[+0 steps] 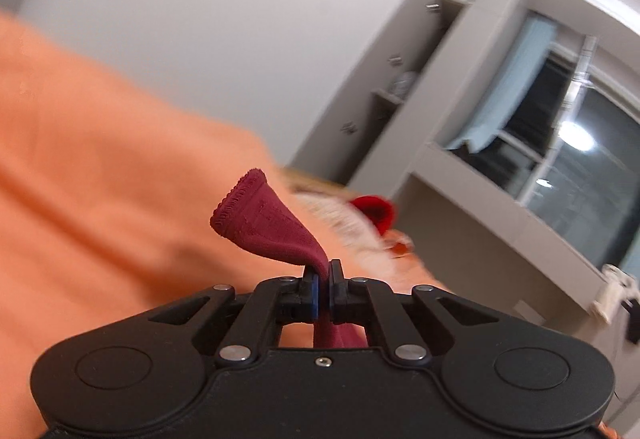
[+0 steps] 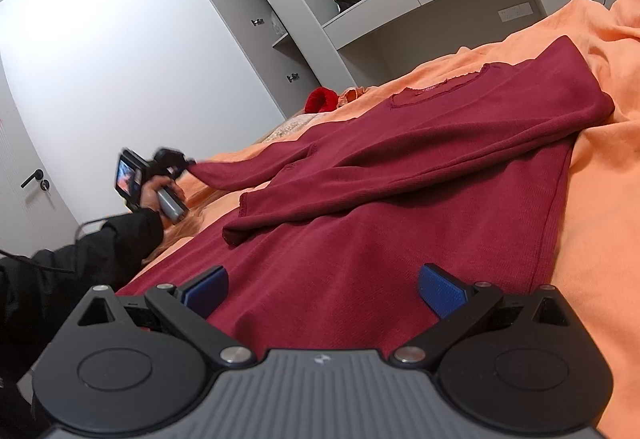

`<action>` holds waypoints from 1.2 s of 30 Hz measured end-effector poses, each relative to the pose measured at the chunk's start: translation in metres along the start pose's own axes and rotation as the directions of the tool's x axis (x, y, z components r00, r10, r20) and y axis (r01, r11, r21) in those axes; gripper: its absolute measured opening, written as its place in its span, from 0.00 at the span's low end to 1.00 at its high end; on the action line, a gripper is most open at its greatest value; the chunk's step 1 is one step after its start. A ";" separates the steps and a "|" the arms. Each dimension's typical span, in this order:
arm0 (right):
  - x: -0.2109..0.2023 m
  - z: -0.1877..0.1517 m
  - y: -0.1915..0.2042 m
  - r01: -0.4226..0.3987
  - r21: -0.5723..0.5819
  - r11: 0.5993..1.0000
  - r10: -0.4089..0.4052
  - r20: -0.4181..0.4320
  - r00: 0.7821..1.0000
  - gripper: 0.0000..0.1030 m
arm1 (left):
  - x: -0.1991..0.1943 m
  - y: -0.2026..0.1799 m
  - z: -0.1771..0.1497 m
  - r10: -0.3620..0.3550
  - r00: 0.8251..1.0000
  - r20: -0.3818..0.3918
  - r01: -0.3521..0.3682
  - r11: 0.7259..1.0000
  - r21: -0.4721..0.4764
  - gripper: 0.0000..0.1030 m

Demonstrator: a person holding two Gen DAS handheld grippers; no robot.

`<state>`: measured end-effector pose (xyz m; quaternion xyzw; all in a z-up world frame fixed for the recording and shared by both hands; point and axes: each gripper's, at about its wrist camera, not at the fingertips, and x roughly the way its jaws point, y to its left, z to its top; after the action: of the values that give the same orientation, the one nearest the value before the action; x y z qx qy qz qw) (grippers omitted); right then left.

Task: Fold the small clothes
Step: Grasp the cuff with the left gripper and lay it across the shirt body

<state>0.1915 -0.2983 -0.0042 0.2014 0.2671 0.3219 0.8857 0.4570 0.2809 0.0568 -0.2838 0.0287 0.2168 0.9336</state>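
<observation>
Dark red long-sleeve top [image 2: 400,175] lies spread on the bed, on an orange sheet [image 2: 600,199]. Fine ribbed knit, matte, soft-looking. Hem is nearest the right wrist cam, neckline [image 2: 440,87] at the far end w/ a scalloped, slightly frayed-looking trim. One sleeve [image 2: 360,191] is folded across the body from far right to near left, its cuff resting mid-torso. The other sleeve [image 2: 248,175] stretches out to the left, off the body, pulled taut.

Left gripper [image 1: 323,279] has its jaws pinched fully together on that sleeve's cuff [image 1: 264,223]; in the left wrist view the cuff sticks up past the jaws as a curled flap w/ a scalloped stitched edge, rest of the fabric dropping below. From the right cam, the left gripper is at mid-left, held by a hand w/ a black sleeve [image 2: 80,263] behind it.

Right gripper [image 2: 322,293] sits over the hem area, jaws wide apart, blue textured pads [image 2: 440,291] bare, nothing held; whether they touch the cloth can't tell.

Sheet is soft, wrinkled. Far end of bed: a small bright red fuzzy item [image 2: 320,99], blurry. Beyond: grey cabinet [image 2: 256,39] w/ metal handles, white wall.
</observation>
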 end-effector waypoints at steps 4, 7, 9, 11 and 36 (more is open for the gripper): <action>-0.002 0.002 0.003 0.018 0.004 1.000 -0.018 0.016 1.000 1.00 | -0.036 -0.049 0.010 -0.123 0.992 0.007 0.122 0.989 0.086 0.03; -0.008 0.008 0.007 0.045 0.019 0.999 -0.046 0.037 0.998 1.00 | -0.066 -0.093 0.009 -0.229 0.973 -0.015 0.229 0.960 0.164 0.03; -0.015 0.015 0.009 0.053 0.030 0.998 -0.056 0.076 0.996 1.00 | -0.086 -0.123 0.005 -0.293 0.955 -0.035 0.294 0.931 0.219 0.03; -0.023 0.023 0.012 0.060 0.028 0.998 -0.063 0.128 0.990 1.00 | -0.105 -0.152 -0.003 -0.353 0.934 -0.059 0.356 0.895 0.271 0.03; -0.055 0.063 -0.038 0.352 0.116 0.929 -0.370 0.352 0.860 1.00 | -0.254 -0.246 -0.250 -0.508 0.650 -0.565 0.758 0.387 0.525 0.04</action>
<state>0.2109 -0.3743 0.0434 0.2255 0.1369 0.1005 0.9593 0.3479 -0.1367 0.0197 0.0922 0.1468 -0.2403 0.9551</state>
